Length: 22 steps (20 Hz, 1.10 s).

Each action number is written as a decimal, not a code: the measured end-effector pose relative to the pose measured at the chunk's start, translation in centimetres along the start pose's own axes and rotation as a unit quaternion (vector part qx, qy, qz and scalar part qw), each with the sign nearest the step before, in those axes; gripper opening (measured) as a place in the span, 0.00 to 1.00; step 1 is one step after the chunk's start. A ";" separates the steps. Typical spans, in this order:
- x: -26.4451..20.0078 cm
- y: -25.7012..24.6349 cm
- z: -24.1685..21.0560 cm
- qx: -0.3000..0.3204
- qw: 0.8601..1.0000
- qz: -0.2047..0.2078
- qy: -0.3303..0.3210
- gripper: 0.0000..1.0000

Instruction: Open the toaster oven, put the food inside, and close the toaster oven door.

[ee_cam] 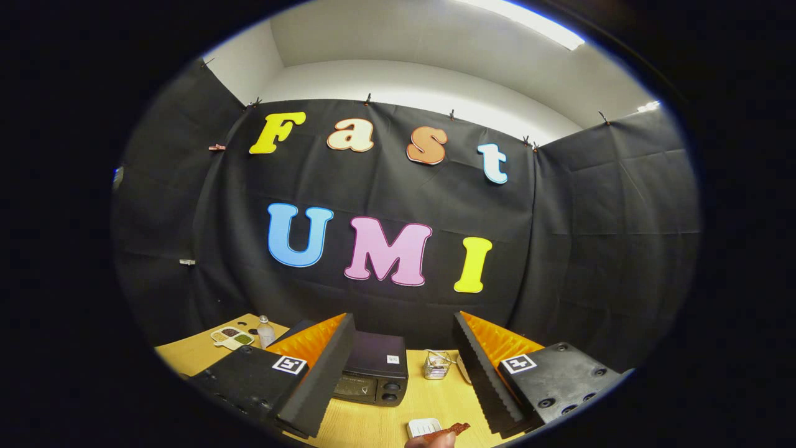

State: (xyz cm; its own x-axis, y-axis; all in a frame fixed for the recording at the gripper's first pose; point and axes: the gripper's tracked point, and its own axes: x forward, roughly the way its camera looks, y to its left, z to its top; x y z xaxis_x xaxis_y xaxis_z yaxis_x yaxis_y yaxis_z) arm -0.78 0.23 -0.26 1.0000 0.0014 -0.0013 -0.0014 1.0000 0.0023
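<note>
Booth was walled on three sides with black cloth (pixel 559 249), creased, clipped along its top edge with small clips (pixel 368 98). Above it ran a plain white wall (pixel 398 81) and white ceiling (pixel 398 31). A bright strip light (pixel 528 18) glowed overhead toward the right. Below sat a light wood-grain table (pixel 429 398), pushed close against the cloth at the back.

one toaster oven (pixel 373 373), one bottle (pixel 265 330), one wire basket (pixel 436 365)
</note>
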 end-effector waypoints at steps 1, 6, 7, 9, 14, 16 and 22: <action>0.0 0.1 0.1 0.001 1.000 0.000 -0.001 0.97; 0.1 0.6 -0.3 0.001 1.000 0.006 0.003 0.97; 0.3 0.8 -0.5 0.003 1.000 0.009 0.004 0.97; 0.7 1.6 -1.1 0.009 1.000 0.014 0.008 0.97; 2.7 5.3 -2.3 0.017 0.999 0.038 0.011 0.97; 3.7 7.0 -2.8 0.021 0.999 0.048 0.012 0.97; 7.1 11.5 -6.2 0.021 0.998 0.059 0.010 0.97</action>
State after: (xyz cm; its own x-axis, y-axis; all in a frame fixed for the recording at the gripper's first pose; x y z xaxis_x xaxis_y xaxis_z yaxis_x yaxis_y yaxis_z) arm 6.34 11.74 -6.39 0.9926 0.1197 -0.0188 -0.1187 0.9919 0.0461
